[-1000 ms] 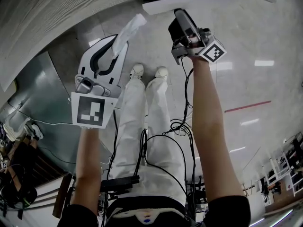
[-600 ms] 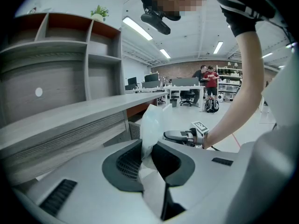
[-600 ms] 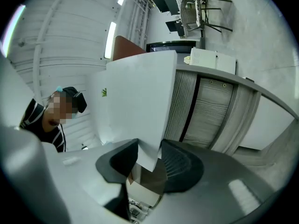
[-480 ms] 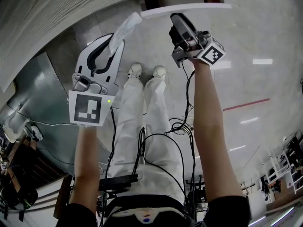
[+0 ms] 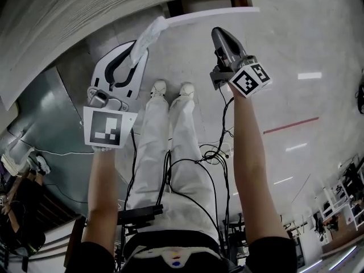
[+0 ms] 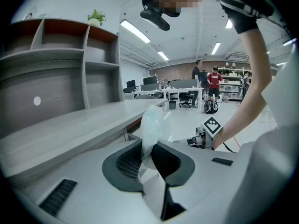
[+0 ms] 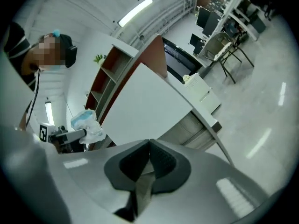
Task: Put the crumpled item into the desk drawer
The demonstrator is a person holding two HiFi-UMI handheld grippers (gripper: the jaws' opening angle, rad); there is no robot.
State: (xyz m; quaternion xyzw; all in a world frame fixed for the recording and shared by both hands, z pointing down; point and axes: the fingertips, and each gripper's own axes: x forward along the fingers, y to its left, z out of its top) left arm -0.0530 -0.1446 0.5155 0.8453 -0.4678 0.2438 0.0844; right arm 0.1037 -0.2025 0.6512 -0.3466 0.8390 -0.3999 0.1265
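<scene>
A: Where's the crumpled item (image 5: 151, 33)?
B: Clamped in the left claw (image 5: 137, 51), held up by the open-looking drawer (image 5: 216, 13) under the desk (image 5: 85, 16), likely ready to drop in.
A: And the right claw (image 5: 219, 34)?
B: Jaws just closed together on nothing, near the drawer front, likely keeping clear

Indoor, evenly bright, cool white cast. Light comes from ceiling strip lights (image 6: 135, 31), far overhead in the left gripper view. Another strip light (image 7: 135, 11) streaks across the right gripper view. In the head view the polished floor (image 5: 284, 50) throws back pale rectangular glare patches on the right. Shadows are weak and diffuse. All three views are strongly fisheye: the tabletop (image 5: 85, 16) edge bows, and a black vignette rings both gripper views. The crumpled item (image 6: 150, 122) sits near the lens, soft and slightly blown out. Far background hazy.
</scene>
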